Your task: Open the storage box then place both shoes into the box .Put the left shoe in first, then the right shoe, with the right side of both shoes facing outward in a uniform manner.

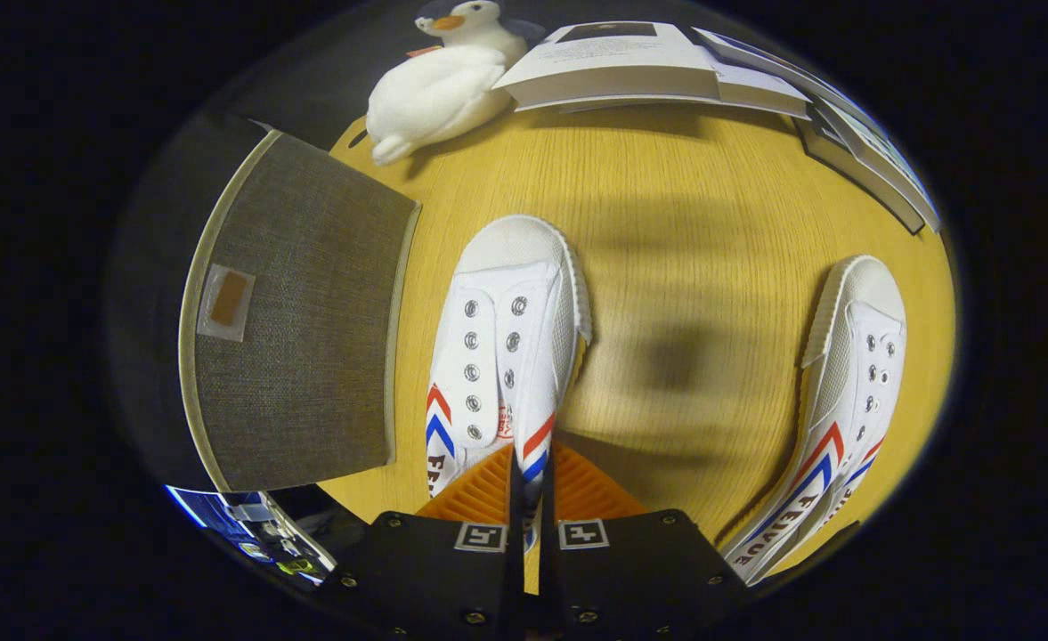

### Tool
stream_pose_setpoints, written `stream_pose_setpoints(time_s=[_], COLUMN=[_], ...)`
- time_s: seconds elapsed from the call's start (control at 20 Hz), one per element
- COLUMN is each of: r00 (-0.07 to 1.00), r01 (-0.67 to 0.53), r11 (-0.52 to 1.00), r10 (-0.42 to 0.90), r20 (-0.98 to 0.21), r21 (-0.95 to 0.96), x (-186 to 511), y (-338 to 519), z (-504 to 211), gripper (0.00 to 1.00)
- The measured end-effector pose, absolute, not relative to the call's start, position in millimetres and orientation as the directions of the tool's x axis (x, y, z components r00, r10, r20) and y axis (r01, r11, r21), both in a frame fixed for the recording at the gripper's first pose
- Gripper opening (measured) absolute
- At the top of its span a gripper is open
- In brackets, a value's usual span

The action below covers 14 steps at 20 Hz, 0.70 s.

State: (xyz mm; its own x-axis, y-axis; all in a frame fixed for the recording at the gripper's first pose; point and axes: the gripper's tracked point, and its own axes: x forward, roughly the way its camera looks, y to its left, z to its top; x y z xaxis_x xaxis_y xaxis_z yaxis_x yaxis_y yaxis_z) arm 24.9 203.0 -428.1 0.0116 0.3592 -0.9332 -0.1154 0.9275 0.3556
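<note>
The gripper is nearly closed, its fingers pinching the heel-side collar of the near shoe, which hangs or rests just ahead of them with its toe pointing away over the desk. Only a thin slit remains between the fingers, and the shoe's canvas edge runs into it, so I judge both fingers press on it. The second shoe lies well apart to the right, tipped on its side. The box, grey fabric with its lid flat, sits beside the held shoe on the left. These canvas shoes look light and soft on top, with a stiffer rubber sole; the collar folds easily, so a hold there may let the shoe swing. A plush penguin and books lie beyond.
</note>
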Motion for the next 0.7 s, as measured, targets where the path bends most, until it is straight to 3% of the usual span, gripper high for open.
stream_pose_setpoints(time_s=[0.4,0.7], r00=[-0.016,0.037], r01=[-0.078,-0.107], r11=[0.911,0.907], r10=[0.405,0.413], r20=[-0.914,-0.910], r21=[0.405,0.407], x=[37,55], y=[196,193], z=[-408,-361], gripper=[0.07,0.07])
